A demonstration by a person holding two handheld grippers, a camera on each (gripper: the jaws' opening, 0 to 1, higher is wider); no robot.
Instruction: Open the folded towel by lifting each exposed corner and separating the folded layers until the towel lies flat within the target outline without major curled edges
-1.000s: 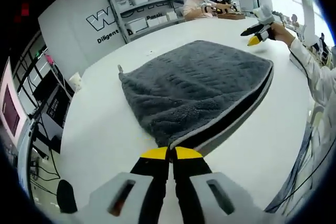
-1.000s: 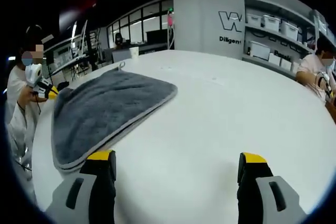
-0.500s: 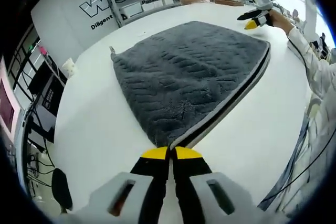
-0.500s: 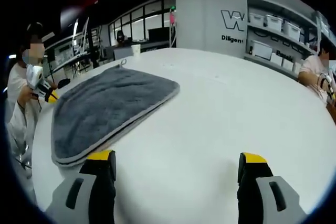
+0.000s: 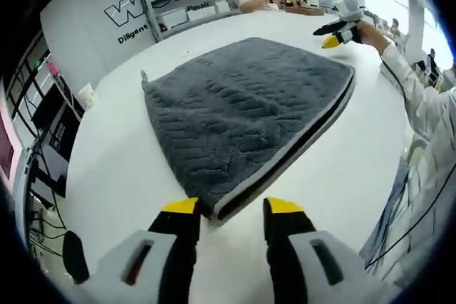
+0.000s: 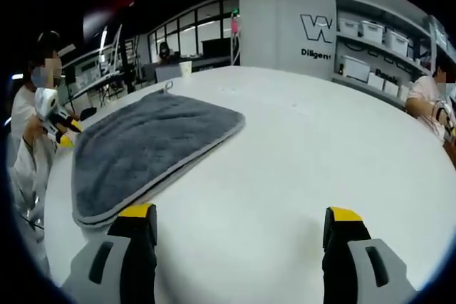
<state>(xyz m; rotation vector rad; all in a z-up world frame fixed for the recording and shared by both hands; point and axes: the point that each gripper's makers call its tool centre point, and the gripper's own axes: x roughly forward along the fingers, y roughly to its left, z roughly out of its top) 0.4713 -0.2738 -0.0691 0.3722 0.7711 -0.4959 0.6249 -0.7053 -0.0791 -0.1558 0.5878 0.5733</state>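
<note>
In the left gripper view we see the left gripper (image 5: 230,207) with jaws parted, released, its yellow tips straddling the near corner of the grey towel (image 5: 242,108), not pinching it. The towel lies folded on the white table (image 5: 135,169), grey edge trim along its right side, a small loop at its far left corner. Farther right, the right gripper (image 5: 335,32) hangs above the table past the towel's far corner. In the right gripper view it (image 6: 239,213) is wide open, holding nothing, the towel (image 6: 142,144) off to its left.
</note>
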